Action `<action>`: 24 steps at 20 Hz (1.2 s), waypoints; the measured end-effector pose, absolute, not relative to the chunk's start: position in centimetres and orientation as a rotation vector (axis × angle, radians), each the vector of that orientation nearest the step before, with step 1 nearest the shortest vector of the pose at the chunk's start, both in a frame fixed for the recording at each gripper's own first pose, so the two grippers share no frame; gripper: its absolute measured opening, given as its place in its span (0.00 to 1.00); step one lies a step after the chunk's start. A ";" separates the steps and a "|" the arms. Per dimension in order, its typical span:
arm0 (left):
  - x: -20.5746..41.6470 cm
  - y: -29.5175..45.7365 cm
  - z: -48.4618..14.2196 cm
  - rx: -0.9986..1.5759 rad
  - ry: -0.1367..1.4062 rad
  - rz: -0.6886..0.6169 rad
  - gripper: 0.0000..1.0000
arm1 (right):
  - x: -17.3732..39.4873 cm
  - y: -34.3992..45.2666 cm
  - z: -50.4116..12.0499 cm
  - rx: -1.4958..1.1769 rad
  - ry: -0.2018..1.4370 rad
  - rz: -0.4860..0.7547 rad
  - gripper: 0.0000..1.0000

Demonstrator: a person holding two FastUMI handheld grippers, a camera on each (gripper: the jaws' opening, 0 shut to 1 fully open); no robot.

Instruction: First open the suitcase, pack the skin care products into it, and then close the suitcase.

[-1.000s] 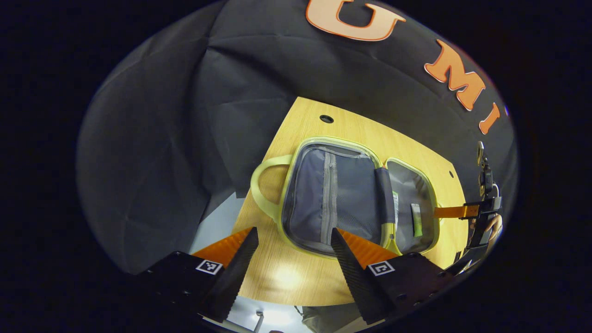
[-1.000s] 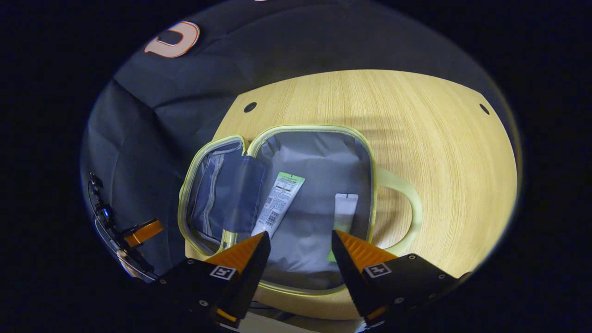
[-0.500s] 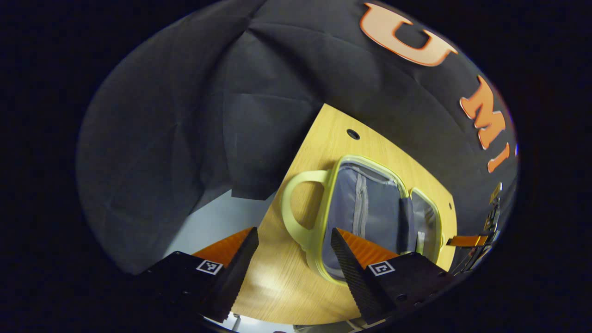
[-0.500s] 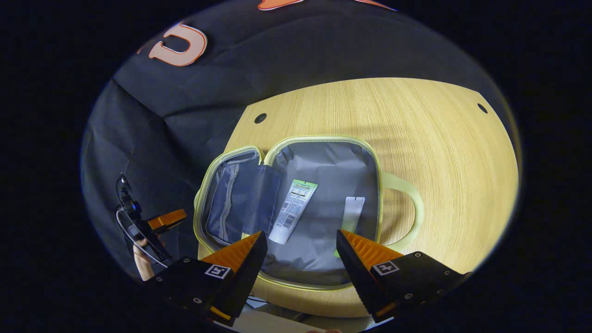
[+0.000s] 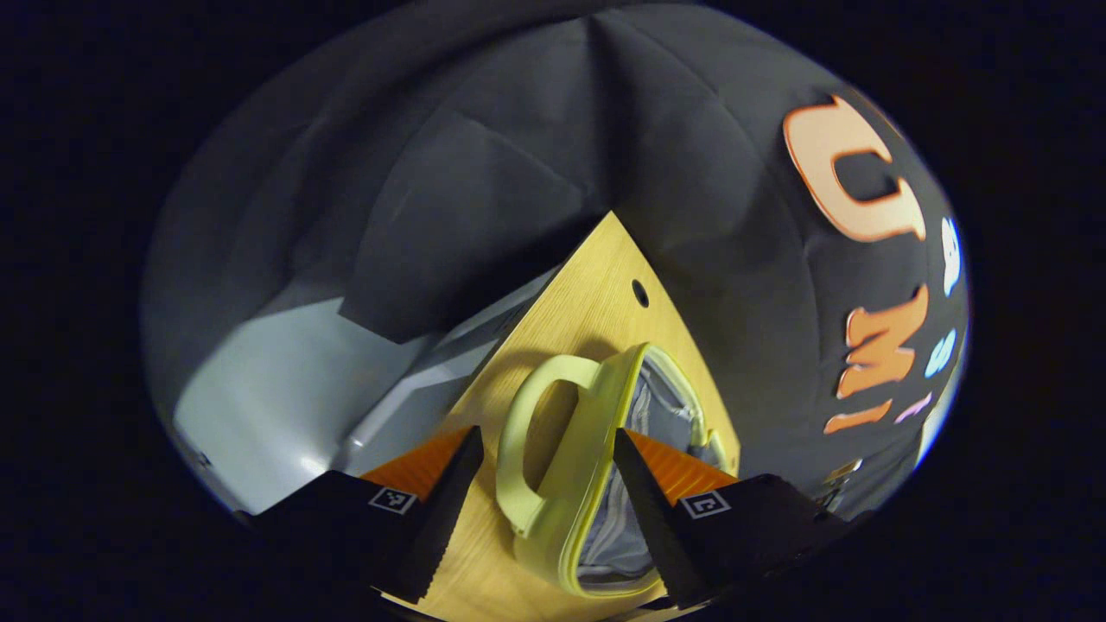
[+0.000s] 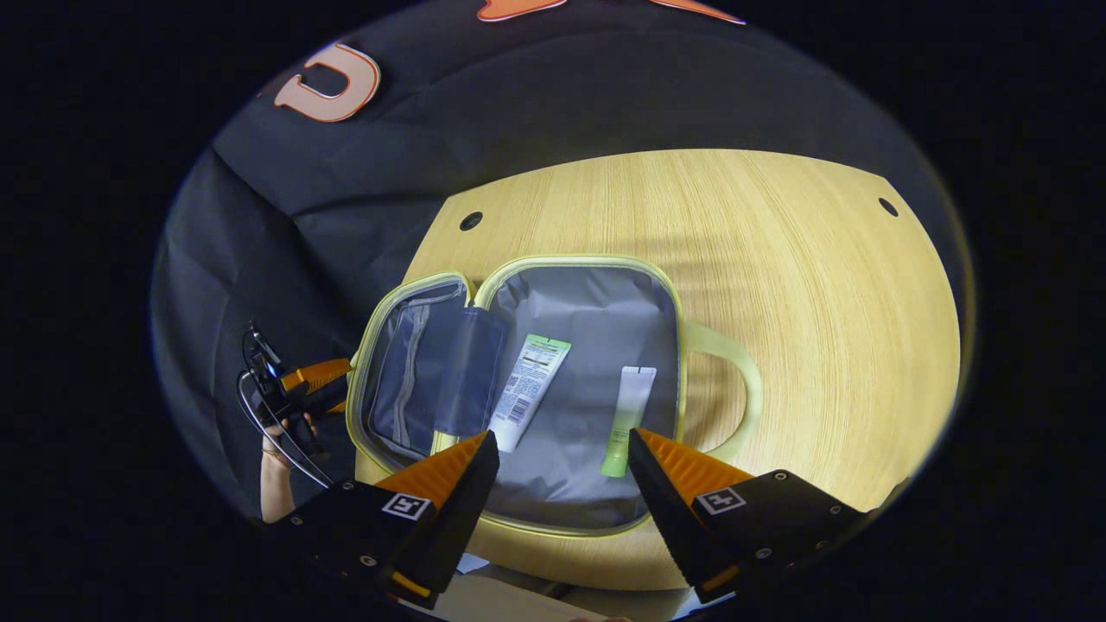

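A pale yellow-green suitcase (image 6: pixel 581 259) lies open on the wooden table (image 6: pixel 778 259). Its grey right half holds a white tube with a green end (image 6: pixel 529 389) and a pale green tube (image 6: pixel 629 419). The zipped lid half (image 6: pixel 406 380) lies to the left. My right gripper (image 6: pixel 562 436) hovers open over the front rim, empty. My left gripper (image 5: pixel 544 432) is open and low at the lid's outer side, with the lid's handle (image 5: pixel 553 449) between its fingers, apart from both. In the right gripper view, the left gripper (image 6: pixel 307 378) and its hand sit beside the lid.
The table's left edge and corner (image 5: pixel 605 233) are close to the lid's handle, with grey floor (image 5: pixel 259 389) below. A second handle (image 6: pixel 734 389) sticks out of the suitcase's right half. Bare wood stretches behind and to the right of the suitcase.
My left gripper has swung left and down to the lid's outer side, so the handle now lies between its fingers. The right gripper has held almost still above the tubes.
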State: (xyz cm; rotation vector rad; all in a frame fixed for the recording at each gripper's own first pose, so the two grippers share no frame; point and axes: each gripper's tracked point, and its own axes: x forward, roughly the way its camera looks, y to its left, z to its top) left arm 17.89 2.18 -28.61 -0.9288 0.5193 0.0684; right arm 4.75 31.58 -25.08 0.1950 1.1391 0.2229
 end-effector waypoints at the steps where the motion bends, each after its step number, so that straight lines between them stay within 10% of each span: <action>1: 18.2 2.6 -28.3 -0.967 0.490 0.078 0.86 | 4.8 31.4 -25.1 0.195 1.139 0.219 0.96; 5: 18.3 3.3 -30.1 -1.020 0.517 0.156 0.23 | 4.9 30.5 -25.2 0.187 1.144 0.206 0.96; 7: 17.7 3.3 -29.3 -0.978 0.522 0.171 0.10 | 4.9 30.2 -25.3 0.183 1.143 0.208 0.96; 24: 15.5 -14.3 -5.5 -0.367 0.468 0.139 0.09 | 8.5 22.3 -17.0 0.117 0.829 0.299 0.96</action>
